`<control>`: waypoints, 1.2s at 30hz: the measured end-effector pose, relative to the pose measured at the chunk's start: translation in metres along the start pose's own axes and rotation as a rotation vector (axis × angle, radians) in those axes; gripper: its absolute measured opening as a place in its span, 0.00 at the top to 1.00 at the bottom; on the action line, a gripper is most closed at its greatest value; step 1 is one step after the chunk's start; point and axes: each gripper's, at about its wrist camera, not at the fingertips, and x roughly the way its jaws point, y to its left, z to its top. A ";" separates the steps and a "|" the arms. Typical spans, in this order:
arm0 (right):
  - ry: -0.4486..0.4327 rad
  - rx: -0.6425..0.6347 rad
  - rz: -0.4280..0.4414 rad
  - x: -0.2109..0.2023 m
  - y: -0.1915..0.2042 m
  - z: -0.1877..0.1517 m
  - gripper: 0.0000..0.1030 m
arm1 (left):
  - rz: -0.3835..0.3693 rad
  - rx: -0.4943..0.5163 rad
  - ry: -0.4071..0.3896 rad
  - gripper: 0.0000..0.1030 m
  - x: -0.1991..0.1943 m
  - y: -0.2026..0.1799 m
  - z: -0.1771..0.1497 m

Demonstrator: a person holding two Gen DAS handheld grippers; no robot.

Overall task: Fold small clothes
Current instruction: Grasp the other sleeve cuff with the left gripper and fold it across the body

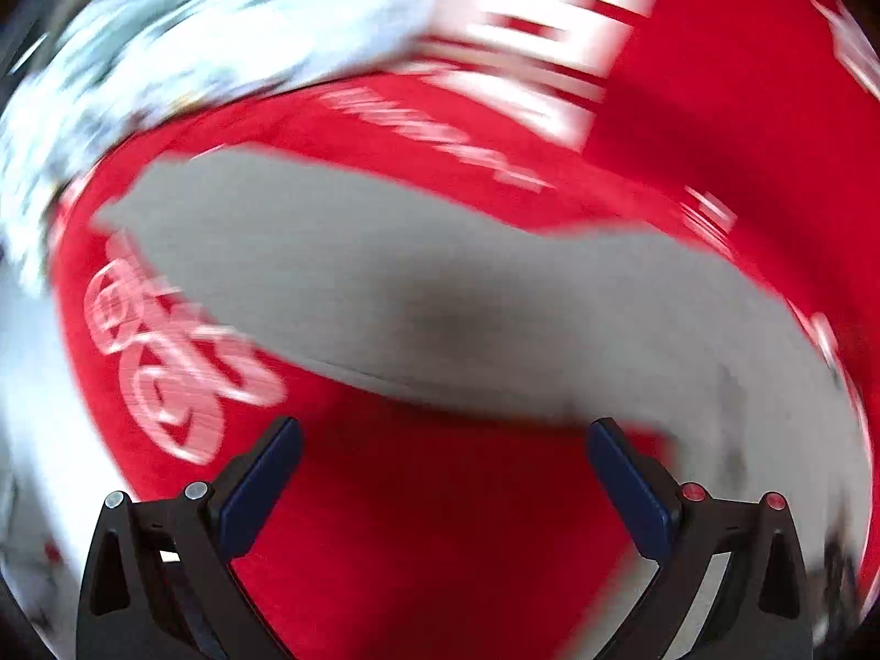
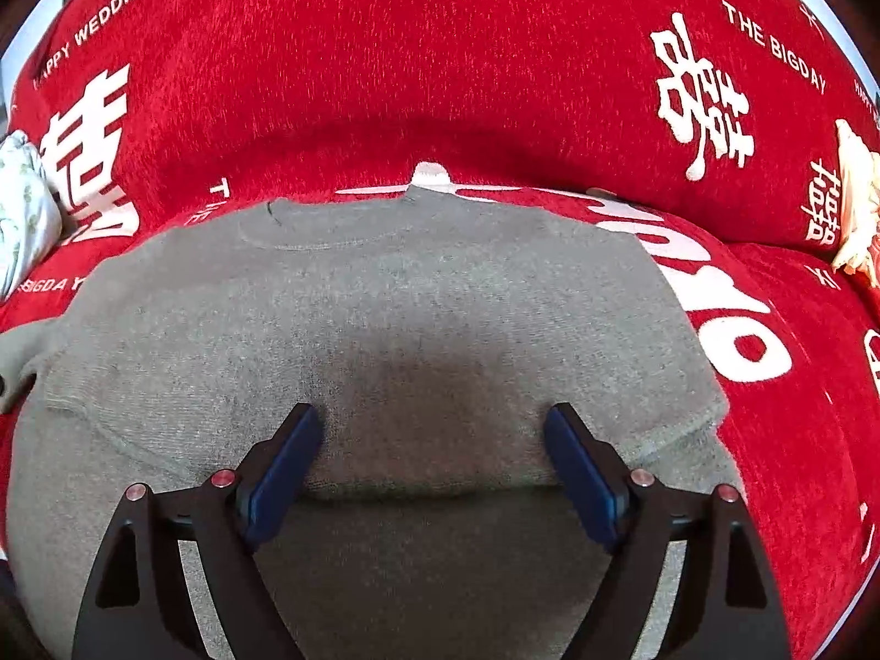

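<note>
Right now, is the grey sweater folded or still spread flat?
Partly folded: the grey sweater shows a doubled edge near the right gripper, neckline farthest away.

left wrist: heavy motion blur
right wrist: sharp, bright, even
shadow: soft patch on grey sweater (image 2: 385, 330)
edges: fisheye-warped, dark

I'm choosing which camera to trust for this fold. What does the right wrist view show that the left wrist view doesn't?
Only the right wrist view, which is sharp, shows the grey sweater with its neckline, readable "HAPPY WEDDING" lettering, and a cream item at the far right edge. Only the left wrist view, heavily blurred, shows a pale patterned fabric along the top left. Both show grey cloth on the red cover, and an open claw: left, right.
</note>
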 end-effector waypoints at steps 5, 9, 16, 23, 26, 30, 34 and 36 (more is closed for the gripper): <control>-0.003 -0.009 -0.013 0.000 0.002 0.000 0.16 | 0.133 -0.226 -0.018 0.00 0.024 0.106 0.043; -0.004 -0.015 -0.023 -0.001 0.004 -0.001 0.16 | 0.127 -0.350 -0.020 0.00 0.042 0.151 0.067; -0.004 -0.020 -0.029 -0.001 0.006 -0.001 0.16 | 0.150 -0.285 -0.038 0.04 0.057 0.140 0.103; -0.003 -0.019 -0.028 -0.001 0.006 -0.001 0.16 | 0.030 -0.287 -0.094 0.84 0.041 0.143 0.105; -0.004 -0.016 -0.025 -0.001 0.006 -0.001 0.16 | 0.026 -0.291 -0.103 0.85 0.033 0.147 0.103; -0.004 -0.015 -0.022 -0.001 0.005 0.000 0.16 | 0.093 -0.211 -0.152 0.85 0.017 0.129 0.101; -0.003 -0.014 -0.020 -0.001 0.004 0.000 0.16 | 0.055 -0.162 -0.161 0.85 0.003 0.103 0.101; -0.001 -0.015 -0.022 -0.001 0.004 0.000 0.16 | 0.025 -0.135 -0.150 0.85 -0.005 0.089 0.098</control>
